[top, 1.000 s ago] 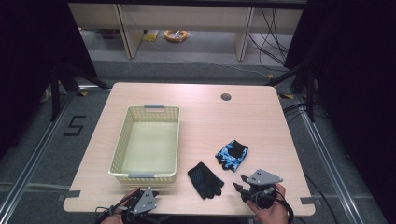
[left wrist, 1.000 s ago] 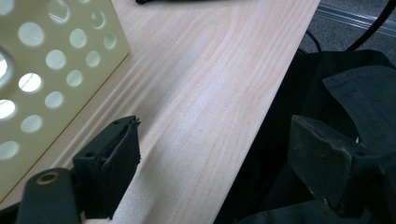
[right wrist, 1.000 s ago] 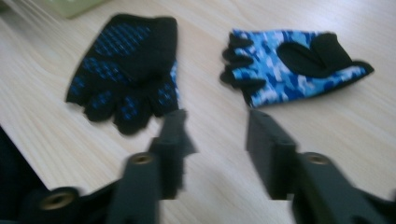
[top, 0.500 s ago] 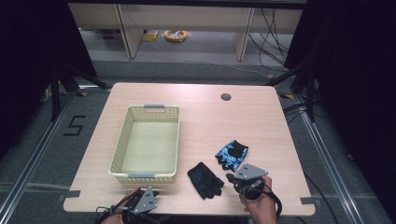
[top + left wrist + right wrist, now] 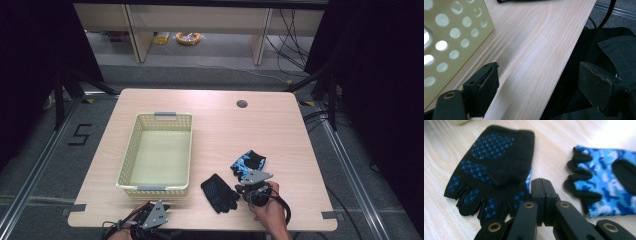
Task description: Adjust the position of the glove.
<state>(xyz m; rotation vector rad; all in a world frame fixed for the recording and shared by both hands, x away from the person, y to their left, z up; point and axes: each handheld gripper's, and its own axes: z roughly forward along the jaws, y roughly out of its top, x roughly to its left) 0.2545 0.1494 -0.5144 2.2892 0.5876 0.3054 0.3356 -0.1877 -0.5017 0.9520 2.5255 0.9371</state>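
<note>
My left gripper [image 5: 152, 220] sits at the six o'clock edge of the table [image 5: 210, 105], half cut off by the bottom of the high view; my hand under it is barely visible. In the left gripper view its jaws stand wide apart with nothing between them, one over the wood, the other hanging past the table edge above dark cloth [image 5: 604, 57] I cannot identify. A corner of the perforated basket [image 5: 446, 37] fills the ten o'clock part of that view.

My right gripper [image 5: 255, 185] is at about five o'clock on the table, its grey plate hiding the jaws from above, and my right hand [image 5: 270, 207] is wrapped behind it. In the right gripper view [image 5: 541, 185] the jaws are pressed fully together with nothing between them. Their tips lie just over the near edge of the black glove [image 5: 491, 170], and I cannot tell whether they touch it. That glove, dotted blue on the palm, lies flat at ten o'clock from the jaw tips. The blue camouflage glove [image 5: 604, 185] lies at two o'clock, its far side cut off by the frame edge.

From above, the black glove [image 5: 219, 192] lies just beside the gripper towards nine o'clock, and the blue glove [image 5: 245, 162] is partly covered by the grey plate. The cream basket [image 5: 131, 150] stands well to the nine o'clock side. A round cable hole [image 5: 242, 104] sits near twelve o'clock.
</note>
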